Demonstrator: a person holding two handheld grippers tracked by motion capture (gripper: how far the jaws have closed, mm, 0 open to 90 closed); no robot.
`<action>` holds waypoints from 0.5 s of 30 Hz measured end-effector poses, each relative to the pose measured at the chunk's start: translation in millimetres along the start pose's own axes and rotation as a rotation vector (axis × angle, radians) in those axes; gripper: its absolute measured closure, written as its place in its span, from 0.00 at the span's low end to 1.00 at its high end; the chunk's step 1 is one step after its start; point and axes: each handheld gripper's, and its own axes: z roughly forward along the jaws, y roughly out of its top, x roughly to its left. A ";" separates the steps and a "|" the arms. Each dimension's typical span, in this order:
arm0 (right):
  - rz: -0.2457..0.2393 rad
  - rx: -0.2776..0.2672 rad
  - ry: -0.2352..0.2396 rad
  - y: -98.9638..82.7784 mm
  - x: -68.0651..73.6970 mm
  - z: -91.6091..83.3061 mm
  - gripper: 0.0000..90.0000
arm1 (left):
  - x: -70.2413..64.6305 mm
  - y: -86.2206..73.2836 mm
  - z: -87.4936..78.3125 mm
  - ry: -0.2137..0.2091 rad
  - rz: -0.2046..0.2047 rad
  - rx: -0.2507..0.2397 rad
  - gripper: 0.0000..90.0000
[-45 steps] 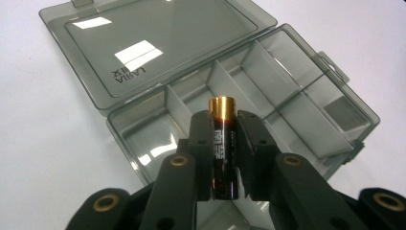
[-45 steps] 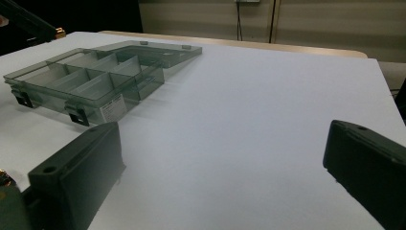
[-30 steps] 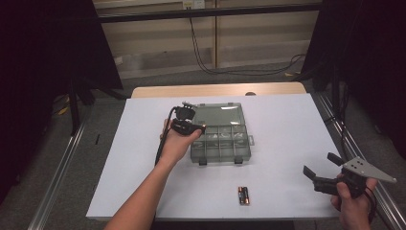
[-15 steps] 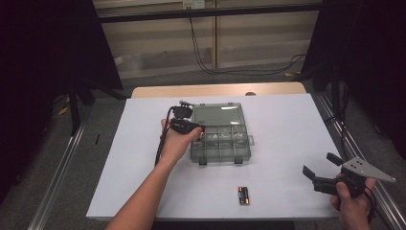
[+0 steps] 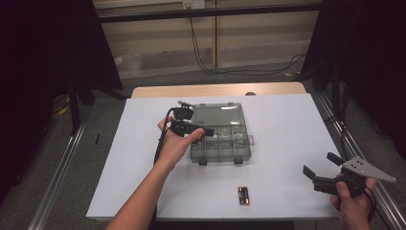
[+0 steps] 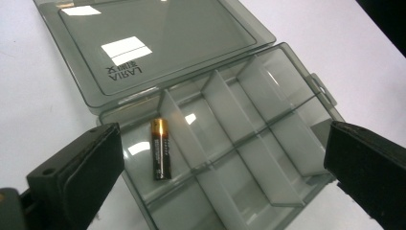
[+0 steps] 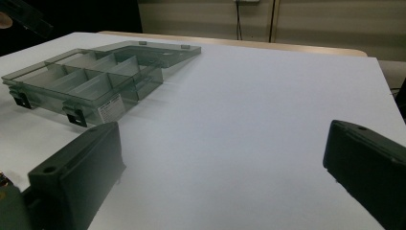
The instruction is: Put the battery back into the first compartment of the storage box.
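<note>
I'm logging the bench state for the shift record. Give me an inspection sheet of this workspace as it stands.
Surface: white table top, flat, bare around the things.
Job's things: clear compartment box, lid open and laid back; one battery lying in an end compartment; second battery on the table near the front edge.
Clutter: nothing seen.
Grippers: left gripper over the box, its jaws have just been opening and stand wide with nothing clamped; right gripper at the table's right front, open and empty.
Cables: black cable trailing from the left gripper; cables on the floor beyond.
Surroundings: dark curtains at both sides.
</note>
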 end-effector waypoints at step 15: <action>-0.014 -0.023 0.006 1.8 1.4 -2.7 0.00 | -31.6 -14.1 -10.1 0.001 0.050 0.001 0.02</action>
